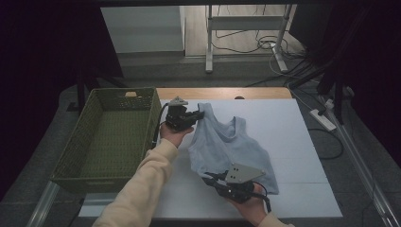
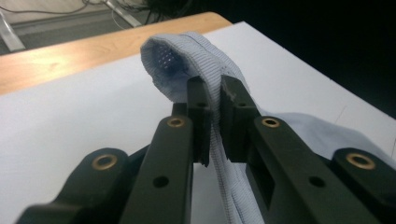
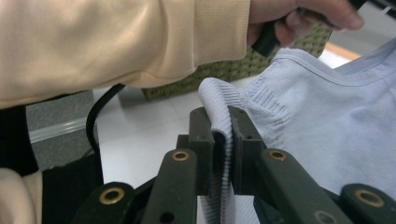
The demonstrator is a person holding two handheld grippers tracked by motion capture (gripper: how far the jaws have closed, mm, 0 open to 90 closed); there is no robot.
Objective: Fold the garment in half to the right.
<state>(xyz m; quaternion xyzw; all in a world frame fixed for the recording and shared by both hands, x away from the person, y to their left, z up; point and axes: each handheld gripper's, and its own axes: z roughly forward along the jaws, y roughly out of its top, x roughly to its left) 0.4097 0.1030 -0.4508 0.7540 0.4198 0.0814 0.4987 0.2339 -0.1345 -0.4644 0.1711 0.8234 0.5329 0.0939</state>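
Observation:
A light blue knitted vest (image 1: 230, 148) lies spread on the white table top (image 1: 283, 127). My left gripper (image 1: 201, 115) is shut on a shoulder strap of the vest (image 2: 196, 56), which loops up over the jaw tips. My right gripper (image 1: 208, 178) is shut on the ribbed hem of the vest (image 3: 223, 121) at the near left corner. In the right gripper view the fabric (image 3: 327, 116) stretches away to the right, with the cream sleeve (image 3: 116, 42) of the other arm above.
A green woven basket (image 1: 113, 137) stands left of the white top, and I see nothing in it. A wooden strip (image 1: 222, 92) runs along the far edge. Cables and a metal frame (image 1: 246, 33) lie on the floor beyond.

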